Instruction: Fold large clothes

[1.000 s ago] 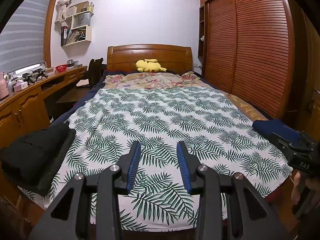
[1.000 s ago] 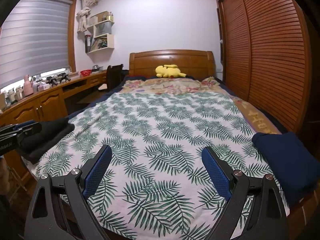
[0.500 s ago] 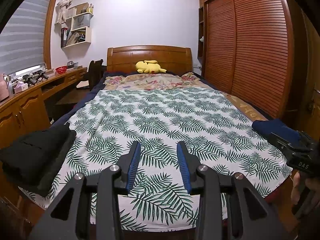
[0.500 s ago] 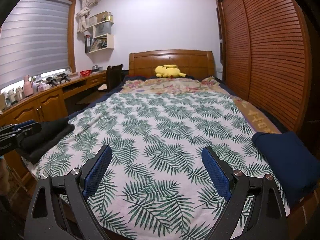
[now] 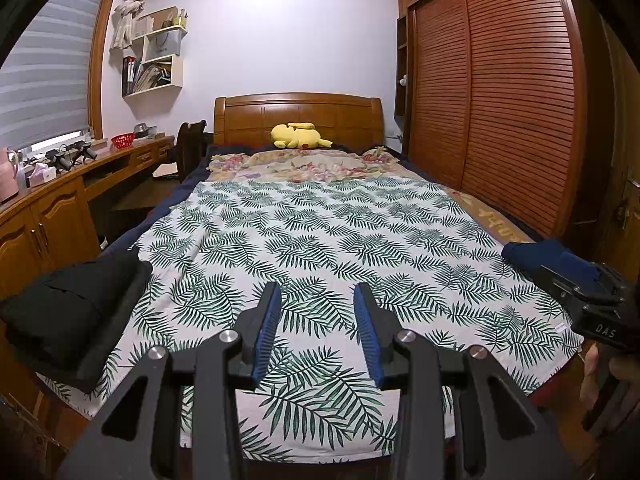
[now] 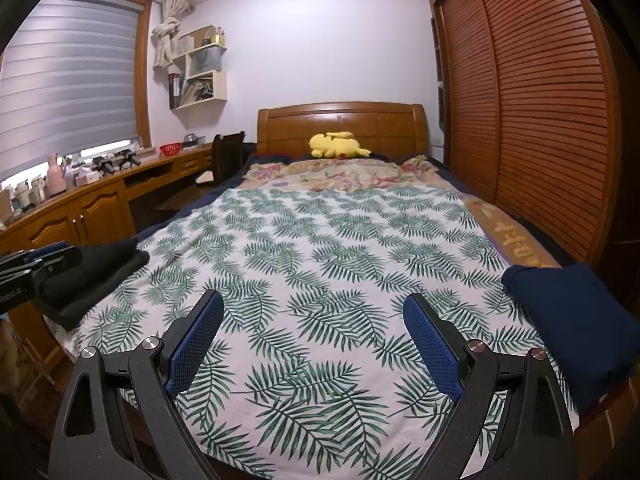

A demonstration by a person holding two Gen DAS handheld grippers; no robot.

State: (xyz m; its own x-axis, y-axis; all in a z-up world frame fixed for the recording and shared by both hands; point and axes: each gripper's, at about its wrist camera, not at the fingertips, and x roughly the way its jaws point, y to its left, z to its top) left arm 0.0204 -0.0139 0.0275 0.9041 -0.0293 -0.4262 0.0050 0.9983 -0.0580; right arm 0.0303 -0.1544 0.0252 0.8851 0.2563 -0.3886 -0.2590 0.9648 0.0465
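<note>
Leaf-print bedspread (image 5: pixel 344 240) beneath both parted, empty tools, left tool (image 5: pixel 316 300) narrower, right tool (image 6: pixel 314 312) wider.

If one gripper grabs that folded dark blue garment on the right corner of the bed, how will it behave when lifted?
The dark blue garment looks like soft cloth with rounded folds, so it will probably sag and unfold from a single pinch. Its bulk suggests several layers, so likely fairly heavy for a garment. It lies at the edge of the bed, so a push might slide it off.
</note>
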